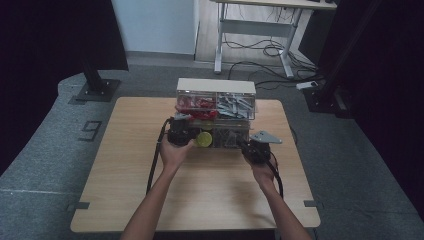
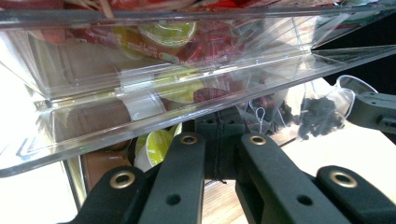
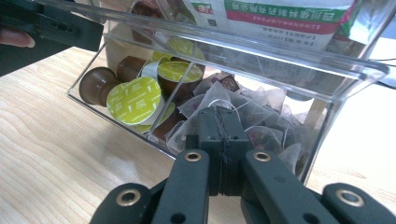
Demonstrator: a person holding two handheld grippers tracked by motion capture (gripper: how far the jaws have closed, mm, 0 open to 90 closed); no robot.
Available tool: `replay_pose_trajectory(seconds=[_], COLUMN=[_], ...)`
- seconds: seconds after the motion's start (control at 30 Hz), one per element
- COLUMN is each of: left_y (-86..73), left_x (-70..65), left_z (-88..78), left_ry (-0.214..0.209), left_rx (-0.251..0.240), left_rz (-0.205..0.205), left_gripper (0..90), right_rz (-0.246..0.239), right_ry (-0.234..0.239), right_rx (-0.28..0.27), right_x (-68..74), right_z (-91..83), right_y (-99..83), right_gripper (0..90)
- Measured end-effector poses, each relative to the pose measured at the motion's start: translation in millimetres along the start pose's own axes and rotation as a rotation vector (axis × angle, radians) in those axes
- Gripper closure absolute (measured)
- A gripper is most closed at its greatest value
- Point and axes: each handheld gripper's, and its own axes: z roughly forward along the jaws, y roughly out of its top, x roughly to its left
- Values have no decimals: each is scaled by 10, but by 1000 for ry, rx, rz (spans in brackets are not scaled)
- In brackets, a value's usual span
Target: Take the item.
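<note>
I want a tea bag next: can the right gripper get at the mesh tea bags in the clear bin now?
Probably yes: the right gripper, shut, sits at the open-fronted clear plastic bin, with the mesh tea bags directly ahead, uncovered.

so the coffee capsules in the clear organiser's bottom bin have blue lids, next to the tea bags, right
Not blue. In the right gripper view the coffee capsules have yellow-green lids. The rest holds: they sit in the clear organiser's bottom bin, beside the tea bags, with a divider between.
</note>
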Motion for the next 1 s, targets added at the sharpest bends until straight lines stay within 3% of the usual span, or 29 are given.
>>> replay_pose_trajectory(seconds=[0.67, 1.0], left_y=[10, 15], left_x=[-30, -49], left_z=[-8, -24], left_ry=[-4, -9], left_rx=[-2, -6], left_rz=[5, 7], left_gripper=[899, 898], right_rz=[-16, 2], right_ry=[-14, -28], right_rx=[-14, -25], right_x=[-76, -161], right_z=[-191, -271], right_y=[-16, -29], right_gripper=[893, 893])
